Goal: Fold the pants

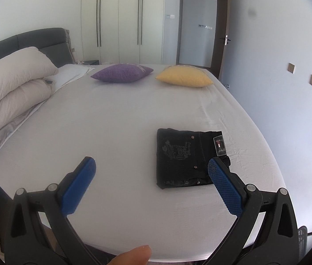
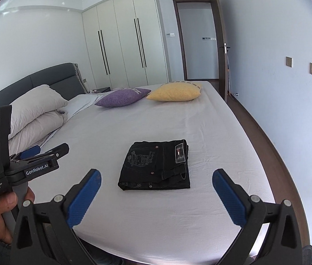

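Observation:
The black pants [image 1: 184,158] lie folded into a compact rectangle on the white bed sheet [image 1: 116,119], back pocket embroidery and waist label up. They also show in the right wrist view [image 2: 156,165]. My left gripper [image 1: 151,165] is open and empty, held above the bed's near edge, the pants just inside its right finger. My right gripper [image 2: 156,177] is open and empty, hovering in front of the pants without touching them. The left gripper's body [image 2: 30,167] shows at the left of the right wrist view, held in a hand.
A purple cushion [image 1: 121,72] and a yellow cushion [image 1: 184,77] lie at the far side of the bed. A folded beige duvet [image 1: 12,88] sits by the grey headboard at left. A wall runs close along the bed's right side [image 2: 288,121].

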